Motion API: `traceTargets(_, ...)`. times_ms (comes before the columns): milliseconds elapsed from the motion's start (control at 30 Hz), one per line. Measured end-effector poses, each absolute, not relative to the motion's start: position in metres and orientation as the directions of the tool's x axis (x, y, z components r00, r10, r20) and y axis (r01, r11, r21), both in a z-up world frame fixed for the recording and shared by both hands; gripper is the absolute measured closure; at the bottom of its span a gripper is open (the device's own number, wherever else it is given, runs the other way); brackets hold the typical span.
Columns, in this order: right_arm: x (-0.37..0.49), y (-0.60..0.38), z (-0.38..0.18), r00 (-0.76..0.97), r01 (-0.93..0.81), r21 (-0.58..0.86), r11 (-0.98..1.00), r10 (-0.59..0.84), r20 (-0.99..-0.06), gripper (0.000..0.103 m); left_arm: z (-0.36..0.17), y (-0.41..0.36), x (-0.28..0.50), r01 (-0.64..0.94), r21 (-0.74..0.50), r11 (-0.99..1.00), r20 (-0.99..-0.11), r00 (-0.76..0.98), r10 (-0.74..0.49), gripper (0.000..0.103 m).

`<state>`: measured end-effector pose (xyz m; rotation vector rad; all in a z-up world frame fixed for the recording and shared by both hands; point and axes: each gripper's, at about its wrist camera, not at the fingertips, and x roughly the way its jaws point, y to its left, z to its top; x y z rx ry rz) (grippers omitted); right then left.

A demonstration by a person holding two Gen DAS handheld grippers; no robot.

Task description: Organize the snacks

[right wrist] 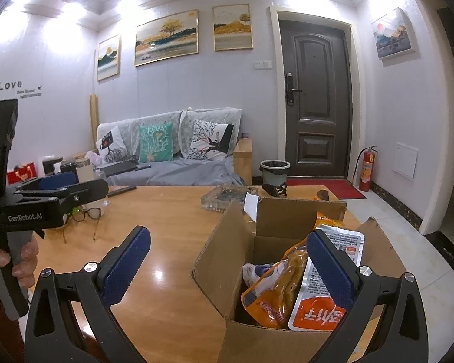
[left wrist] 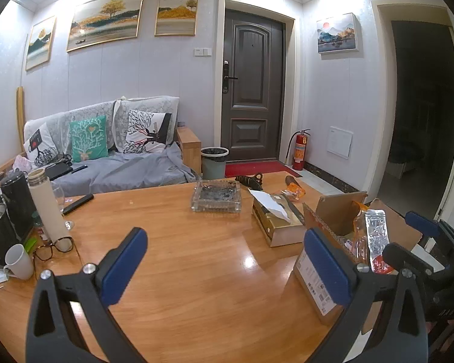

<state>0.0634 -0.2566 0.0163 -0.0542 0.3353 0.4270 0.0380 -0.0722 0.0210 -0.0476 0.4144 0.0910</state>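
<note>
A glossy orange-brown wooden table (left wrist: 181, 242) carries a square clear glass ashtray (left wrist: 216, 195) near its far edge, with a gold tissue box (left wrist: 275, 220) just to its right, a white tissue sticking up from it. At the left end stand a tall beige thermos bottle (left wrist: 47, 208), a white ceramic mug (left wrist: 18, 261) and tortoiseshell-framed glasses (left wrist: 54, 246); a black remote control (left wrist: 78, 203) lies farther back. Beyond the table a grey-covered sofa (left wrist: 121, 169) holds a teal cushion (left wrist: 89, 137) between two white patterned ones. A grey waste bin (left wrist: 215, 161) stands beside the sofa, before a dark brown door (left wrist: 251, 84). A red fire extinguisher (left wrist: 299, 151) stands at the wall, next to a red doormat (left wrist: 257, 168).
</note>
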Motion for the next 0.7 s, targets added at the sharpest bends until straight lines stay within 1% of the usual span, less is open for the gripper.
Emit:
traceTargets(233, 0.061, -0.250, 0.020, 0.857, -0.422, 0.004, 0.907, 0.400, -0.323, 0.000, 0.020, -0.073, 0.038, -0.096, -0.027, 0.995, -0.404, 0.912, 0.077, 0.001)
traceTargets(700, 0.061, -0.242, 0.019, 0.845, -0.437, 0.008, 0.900, 0.413, -0.339, 0.000, 0.019, -0.073, 0.036, -0.097, -0.030, 0.995, -0.400, 0.913, 0.077, 0.001)
